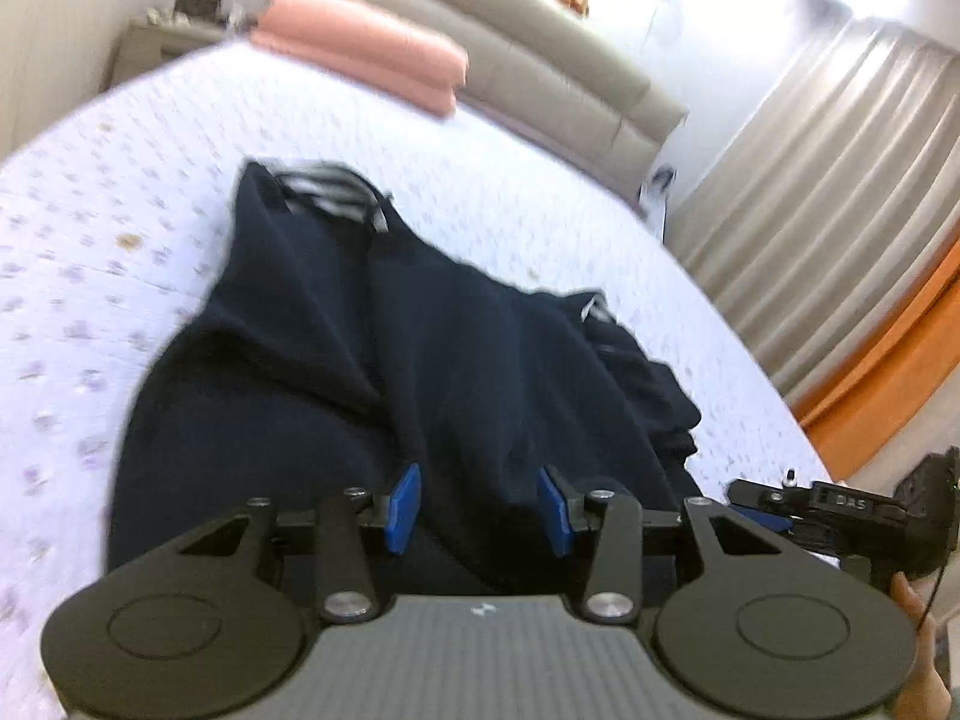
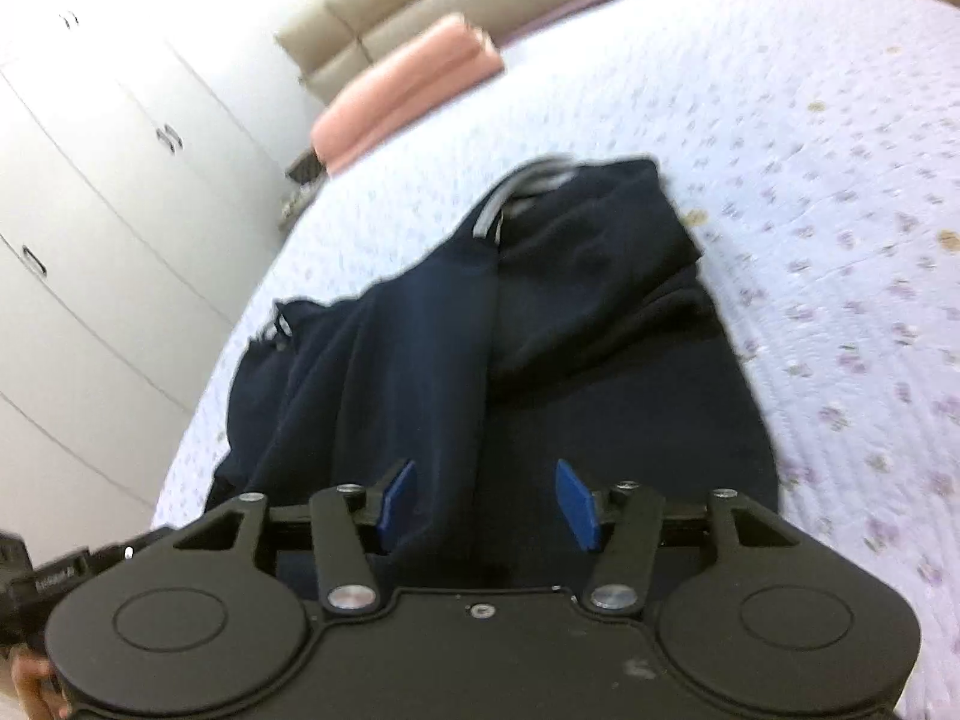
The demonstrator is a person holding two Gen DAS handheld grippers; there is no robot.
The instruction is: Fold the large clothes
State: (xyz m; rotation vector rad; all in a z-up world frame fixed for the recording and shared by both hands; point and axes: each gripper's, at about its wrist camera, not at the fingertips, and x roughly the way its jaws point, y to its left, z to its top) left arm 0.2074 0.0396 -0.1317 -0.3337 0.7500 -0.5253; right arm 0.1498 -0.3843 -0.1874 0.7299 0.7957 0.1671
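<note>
A dark navy garment (image 1: 390, 360) lies rumpled and partly folded lengthwise on the bed, its striped collar (image 1: 324, 186) at the far end. My left gripper (image 1: 479, 498) hovers over the near end with its blue pads (image 1: 403, 507) apart and no cloth pinched between them. In the right wrist view the same garment (image 2: 540, 330) runs away from my right gripper (image 2: 487, 498). That gripper is open too, its blue pads (image 2: 577, 504) wide apart above the fabric. The collar (image 2: 528, 180) lies at the far end there as well. A sleeve bunches at one side (image 2: 270, 360).
The bed has a white floral quilt (image 1: 90, 240) (image 2: 840, 240). A folded pink blanket (image 1: 366, 54) (image 2: 408, 90) lies by the beige headboard (image 1: 540, 60). White wardrobe doors (image 2: 90, 210) stand beside the bed, with curtains (image 1: 810, 210) on the other side. A hand (image 1: 912, 600) shows at the edge.
</note>
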